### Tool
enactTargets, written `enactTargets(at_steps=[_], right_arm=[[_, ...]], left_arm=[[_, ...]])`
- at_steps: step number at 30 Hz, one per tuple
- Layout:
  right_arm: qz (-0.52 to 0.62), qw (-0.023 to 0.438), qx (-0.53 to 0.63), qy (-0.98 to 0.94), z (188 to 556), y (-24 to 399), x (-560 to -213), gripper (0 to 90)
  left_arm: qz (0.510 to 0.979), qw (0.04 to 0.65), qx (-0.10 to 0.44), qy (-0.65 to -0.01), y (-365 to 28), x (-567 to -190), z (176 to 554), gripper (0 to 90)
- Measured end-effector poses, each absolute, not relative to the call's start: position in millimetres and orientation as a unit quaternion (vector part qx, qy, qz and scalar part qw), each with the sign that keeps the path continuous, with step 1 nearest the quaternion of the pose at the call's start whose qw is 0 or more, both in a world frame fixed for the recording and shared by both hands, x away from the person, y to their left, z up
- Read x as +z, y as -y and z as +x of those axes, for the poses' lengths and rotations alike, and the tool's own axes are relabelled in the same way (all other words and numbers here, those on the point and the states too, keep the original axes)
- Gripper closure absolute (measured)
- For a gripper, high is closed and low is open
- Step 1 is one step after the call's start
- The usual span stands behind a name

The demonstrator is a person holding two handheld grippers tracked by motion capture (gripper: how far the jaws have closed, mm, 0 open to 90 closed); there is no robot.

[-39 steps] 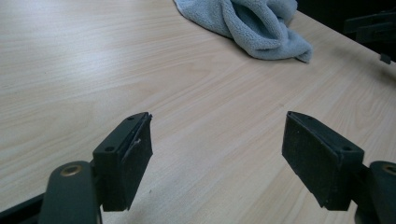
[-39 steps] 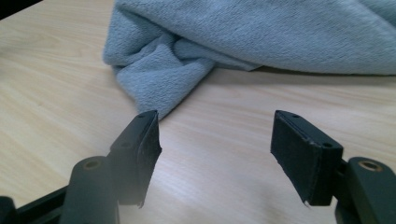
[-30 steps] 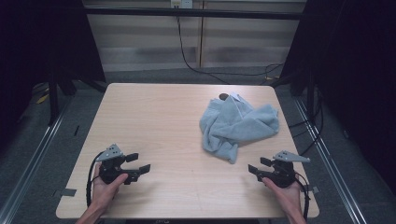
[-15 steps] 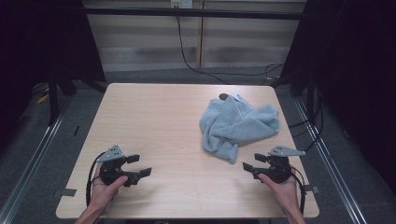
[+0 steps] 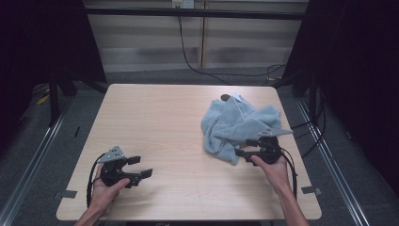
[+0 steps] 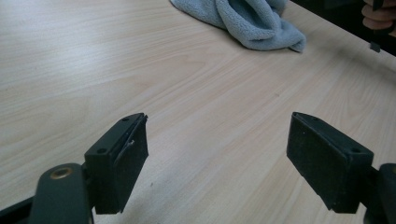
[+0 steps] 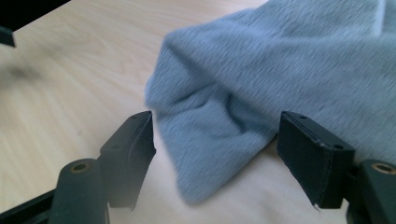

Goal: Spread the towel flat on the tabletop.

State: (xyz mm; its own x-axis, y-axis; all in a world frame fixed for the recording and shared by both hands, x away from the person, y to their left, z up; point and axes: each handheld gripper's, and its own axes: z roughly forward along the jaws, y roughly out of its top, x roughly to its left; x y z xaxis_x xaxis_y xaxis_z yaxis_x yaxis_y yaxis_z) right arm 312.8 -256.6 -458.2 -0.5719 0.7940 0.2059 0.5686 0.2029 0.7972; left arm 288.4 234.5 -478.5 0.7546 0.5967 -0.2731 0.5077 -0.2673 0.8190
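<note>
A crumpled light-blue towel (image 5: pixel 237 121) lies on the right half of the wooden table (image 5: pixel 160 122). My right gripper (image 5: pixel 243 147) is at the towel's near edge, and its jaws have just been opening. In the right gripper view (image 7: pixel 217 149) a fold of the towel (image 7: pixel 261 84) reaches between the jaws, and the pads do not press on it. My left gripper (image 5: pixel 141 166) rests open near the front left of the table with nothing in it. In the left gripper view (image 6: pixel 219 154) bare wood lies between its jaws, with the towel (image 6: pixel 247 18) farther off.
A small dark object (image 5: pixel 225 97) peeks out at the towel's far edge. The table's right edge (image 5: pixel 301 155) runs close beside my right hand. A black cable (image 5: pixel 197 66) trails over the floor behind the table. Dark frame posts stand at both sides.
My right gripper has moved forward and slightly up, from the front right of the table to the towel's near edge. The left hand has kept still.
</note>
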Motion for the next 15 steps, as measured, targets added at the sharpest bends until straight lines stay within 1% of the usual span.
enactTargets(at_steps=[1, 4, 5, 6, 8, 11, 14, 15], right_arm=[[0.443, 0.128, 0.448, -0.766, 317, 257, -457, 26.9], [0.448, 0.132, 0.442, -0.766, 338, 256, -449, 25.0], [0.448, 0.132, 0.442, -0.766, 338, 256, -449, 25.0], [0.451, 0.126, 0.432, -0.770, 344, 256, -448, 23.5], [0.452, 0.119, 0.431, -0.772, 352, 255, -446, 23.3], [0.449, 0.117, 0.418, -0.781, 362, 251, -449, 24.1], [0.451, 0.094, 0.422, -0.780, 373, 249, -453, 27.4], [0.454, 0.098, 0.423, -0.778, 376, 248, -453, 28.2]], left_arm=[[0.795, 0.496, 0.040, -0.347, -235, -479, 290, 20.4], [0.791, 0.497, 0.050, -0.354, -237, -479, 290, 20.3], [0.791, 0.497, 0.050, -0.354, -237, -479, 290, 20.2], [0.791, 0.496, 0.053, -0.354, -237, -479, 290, 20.2], [0.788, 0.497, 0.054, -0.359, -237, -479, 290, 19.7], [0.789, 0.496, 0.050, -0.359, -238, -479, 290, 19.7], [0.790, 0.497, 0.047, -0.357, -238, -479, 290, 19.7], [0.789, 0.499, 0.046, -0.356, -239, -479, 290, 19.7]])
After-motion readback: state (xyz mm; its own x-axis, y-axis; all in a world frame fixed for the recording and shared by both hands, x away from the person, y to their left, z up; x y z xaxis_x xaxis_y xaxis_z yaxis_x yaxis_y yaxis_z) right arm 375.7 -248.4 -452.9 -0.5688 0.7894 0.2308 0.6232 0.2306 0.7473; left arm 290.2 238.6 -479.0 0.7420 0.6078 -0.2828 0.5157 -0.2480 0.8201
